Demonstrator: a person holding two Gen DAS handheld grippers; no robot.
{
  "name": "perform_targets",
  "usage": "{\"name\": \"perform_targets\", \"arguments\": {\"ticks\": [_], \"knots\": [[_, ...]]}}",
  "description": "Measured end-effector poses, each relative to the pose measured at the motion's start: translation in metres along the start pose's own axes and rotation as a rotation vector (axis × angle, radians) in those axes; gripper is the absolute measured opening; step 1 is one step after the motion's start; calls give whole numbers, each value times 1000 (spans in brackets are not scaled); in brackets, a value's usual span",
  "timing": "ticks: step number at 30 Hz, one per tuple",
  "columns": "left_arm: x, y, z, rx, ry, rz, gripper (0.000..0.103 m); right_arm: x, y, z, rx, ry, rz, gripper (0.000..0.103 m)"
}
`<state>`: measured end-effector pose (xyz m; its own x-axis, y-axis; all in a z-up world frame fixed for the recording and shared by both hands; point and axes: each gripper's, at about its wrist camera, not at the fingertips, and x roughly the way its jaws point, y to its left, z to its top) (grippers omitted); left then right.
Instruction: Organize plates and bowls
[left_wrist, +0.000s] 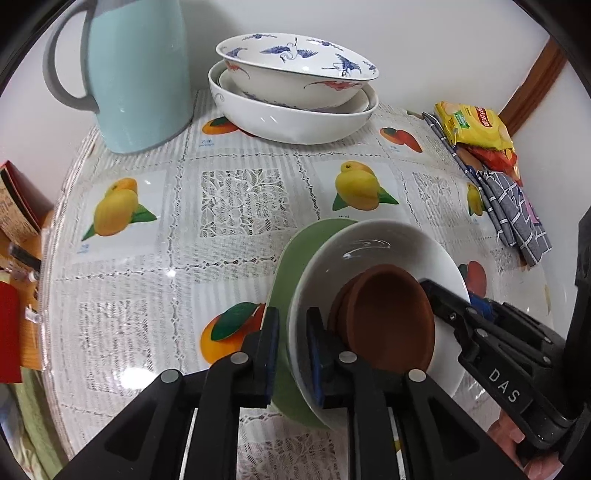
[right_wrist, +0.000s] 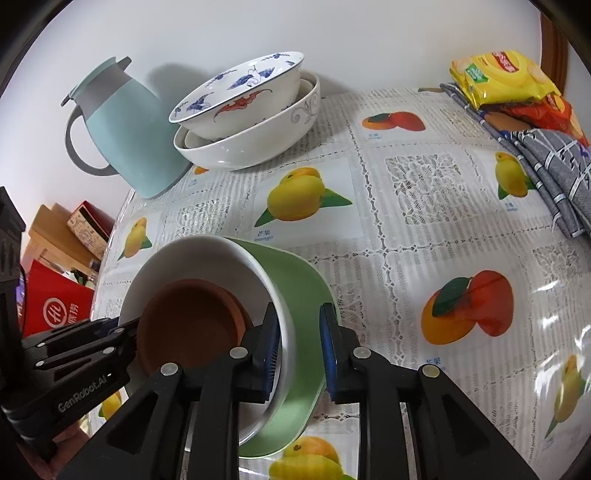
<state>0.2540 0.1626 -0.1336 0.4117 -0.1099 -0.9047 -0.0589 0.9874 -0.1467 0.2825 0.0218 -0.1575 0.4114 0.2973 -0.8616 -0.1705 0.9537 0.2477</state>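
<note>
Left wrist view: left gripper (left_wrist: 291, 354) straddles the near rim of the green plate (left_wrist: 291, 258) and the white bowl (left_wrist: 373, 243) nested on it, one finger outside the plate, the other inside the bowl. A slim gap shows at the pads – jaws look let go, not clenched. A brown dish (left_wrist: 388, 317) sits inside the bowl. The right gripper (left_wrist: 454, 306) enters from 4 o'clock, its tip at the bowl's far rim.

Right wrist view: right gripper (right_wrist: 297, 347) straddles the opposite rim the same way. Gaps show on both sides of the rim, so these jaws are released too. The stack rests on the tablecloth (right_wrist: 424, 229) by itself.

Judgement: gripping from two opposite sides keeps a three-piece stack level while it is carried, and slack jaws on a resting stack suggest it has been set down at the near edge.

Surroundings: a crane bowl (left_wrist: 295, 70) nested in a larger white bowl (left_wrist: 291, 125) at 12 o'clock; a blue jug (left_wrist: 140, 74) at 11; snack packets (left_wrist: 476, 129) on a grey cloth (left_wrist: 517, 214) at 2. Open tablecloth lies between the two stacks – nothing blocks that path. The jug stands close beside the far bowls.
</note>
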Motion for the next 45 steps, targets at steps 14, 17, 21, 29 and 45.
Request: {"name": "perform_targets", "arguments": {"ticks": [14, 17, 21, 29, 45], "knots": [[-69, -16, -25, 30, -123, 92, 52, -61, 7, -20, -66, -77, -74, 42], [-91, -25, -39, 30, -172, 128, 53, -88, 9, -33, -84, -114, -100, 51], [-117, -37, -61, 29, -220, 137, 66, -131, 5, -61, -89, -157, -157, 57], [-160, -65, -118, 15, -355, 104, 72, -196, -10, -115, -63, -248, -207, 68], [-220, -105, -206, 48, -463, 113, 80, -280, -40, -203, -6, -362, -283, 88]]}}
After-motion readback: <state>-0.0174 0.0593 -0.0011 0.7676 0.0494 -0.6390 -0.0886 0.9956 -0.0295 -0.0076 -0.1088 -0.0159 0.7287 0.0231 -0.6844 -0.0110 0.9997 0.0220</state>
